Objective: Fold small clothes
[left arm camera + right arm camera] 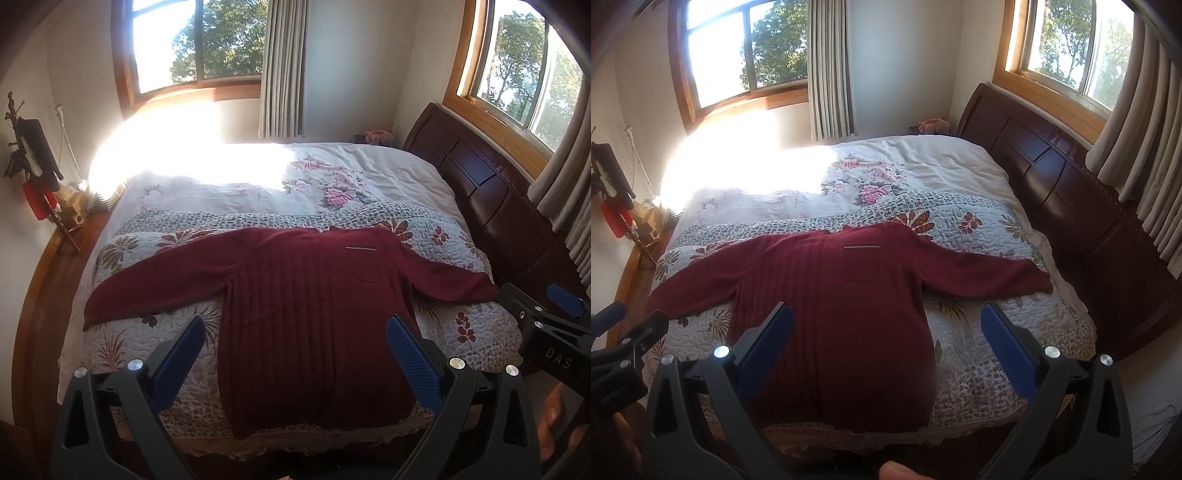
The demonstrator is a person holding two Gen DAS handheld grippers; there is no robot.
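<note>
A dark red ribbed knit sweater (pixel 295 314) lies flat and face up on a quilted bedspread with a leaf and pebble print (pixel 461 321), which covers the near part of a bed with a dark wooden headboard (pixel 480 184). Both sleeves are stretched out to the sides, the collar points toward the far wall, and the hem reaches the near edge of the bed. A small chest pocket with a pale stitched line along its top (pixel 862 262) sits on the upper front. Beyond the bedspread lies a white sheet with pink flowers (pixel 332 184), part of it washed out by sunlight from a wood-framed window (pixel 192 48).

The left gripper (pixel 295 354) hangs above the lower half of the sweater, its blue-padded fingers spread wide, nothing between them, not touching the cloth. The right gripper (pixel 886 336) is held just beside it, above the sweater's lower right part and the bedspread, its jaws likewise wide apart and empty. In the right wrist view a fingertip (pixel 897 472) shows at the bottom edge. Grey pleated curtains (pixel 829 70) hang beside the far window
</note>
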